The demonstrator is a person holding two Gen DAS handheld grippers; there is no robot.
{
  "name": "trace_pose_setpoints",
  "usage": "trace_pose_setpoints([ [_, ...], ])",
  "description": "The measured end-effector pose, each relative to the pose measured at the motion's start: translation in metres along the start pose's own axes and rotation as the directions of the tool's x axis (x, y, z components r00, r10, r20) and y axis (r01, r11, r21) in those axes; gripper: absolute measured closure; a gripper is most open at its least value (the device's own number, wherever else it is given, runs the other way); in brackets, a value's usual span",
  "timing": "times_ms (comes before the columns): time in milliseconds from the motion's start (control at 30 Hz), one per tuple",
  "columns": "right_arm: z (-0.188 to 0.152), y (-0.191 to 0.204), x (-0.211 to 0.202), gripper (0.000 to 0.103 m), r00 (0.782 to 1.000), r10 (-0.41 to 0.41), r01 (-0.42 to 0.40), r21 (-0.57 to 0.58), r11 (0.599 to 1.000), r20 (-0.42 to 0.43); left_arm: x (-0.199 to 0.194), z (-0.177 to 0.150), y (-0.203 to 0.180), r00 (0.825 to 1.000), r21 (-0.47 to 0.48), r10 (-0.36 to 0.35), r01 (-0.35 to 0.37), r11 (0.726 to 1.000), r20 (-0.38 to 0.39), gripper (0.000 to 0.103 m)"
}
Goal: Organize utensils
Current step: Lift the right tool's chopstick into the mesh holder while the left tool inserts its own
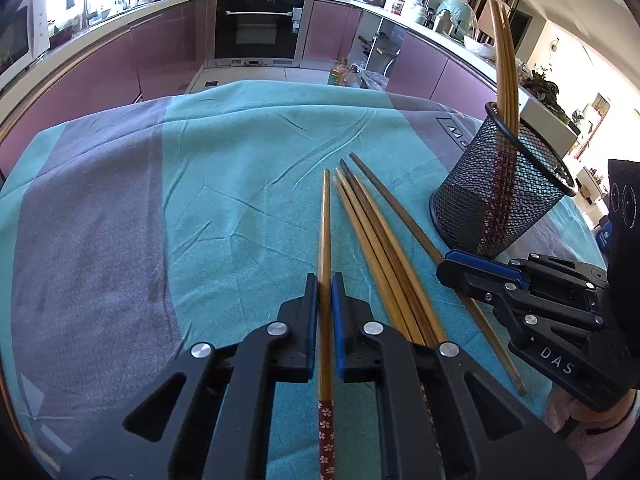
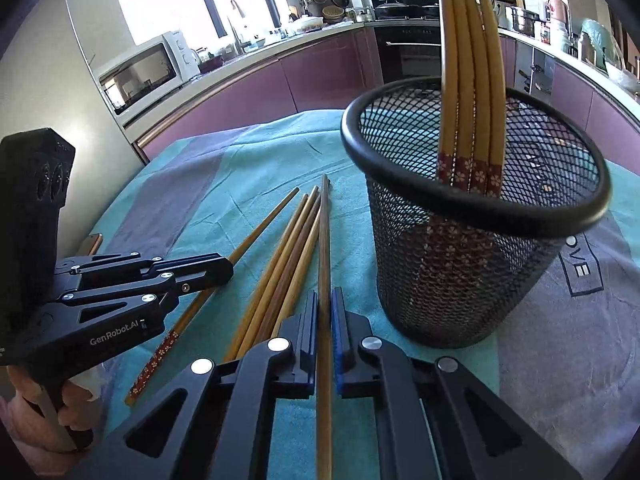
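Two grippers each pinch one chopstick on the cloth-covered bench. On the left, the left gripper has its fingers clamped on a single chopstick lying apart from the rest, its flowered end toward the camera. The grip sits well back from the narrow tip, so the long free end could swing or twist on lifting and slip through the pads. Further right, a loose bundle of chopsticks lies between the two tools; either gripper could nudge and scatter it when rising. The right gripper is clamped on the rightmost chopstick, which touches that bundle and may drag its neighbours along. At the far right stands the mesh holder, already holding several chopsticks. It looks light; a chopstick arriving at a slant could catch the rim, tip the cup, or jam against those inside.
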State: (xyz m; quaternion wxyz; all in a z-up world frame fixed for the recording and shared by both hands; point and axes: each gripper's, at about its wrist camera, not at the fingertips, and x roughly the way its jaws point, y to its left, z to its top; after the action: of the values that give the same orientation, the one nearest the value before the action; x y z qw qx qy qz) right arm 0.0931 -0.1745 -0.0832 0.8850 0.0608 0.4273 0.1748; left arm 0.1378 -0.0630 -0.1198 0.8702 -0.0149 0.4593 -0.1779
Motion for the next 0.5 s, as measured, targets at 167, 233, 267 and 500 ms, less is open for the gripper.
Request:
trace_pose_setpoints([
  [167,0.0,-0.001,-0.024,0.097,0.997,0.056,-0.055,-0.01,0.998,0.047,-0.023,0.002,-0.005,0.998,0.02,-0.037,0.036,0.999,0.043,0.095],
  [233,0.0,-0.002,-0.037,0.097,0.994,0.079,-0.078,-0.016,0.997,0.075,-0.035,0.004,-0.007,0.996,0.033,-0.061,0.059,0.998,0.065,0.095],
  [267,0.0,-0.003,-0.045,0.097,0.992,0.091,-0.089,-0.019,0.996,0.09,-0.04,0.005,-0.008,0.994,0.038,-0.074,0.072,0.997,0.074,0.095],
  [500,0.004,-0.011,-0.088,0.097,0.974,0.117,-0.115,-0.018,0.993,0.195,-0.082,0.016,-0.021,0.976,0.082,-0.158,0.147,0.986,0.152,0.095],
])
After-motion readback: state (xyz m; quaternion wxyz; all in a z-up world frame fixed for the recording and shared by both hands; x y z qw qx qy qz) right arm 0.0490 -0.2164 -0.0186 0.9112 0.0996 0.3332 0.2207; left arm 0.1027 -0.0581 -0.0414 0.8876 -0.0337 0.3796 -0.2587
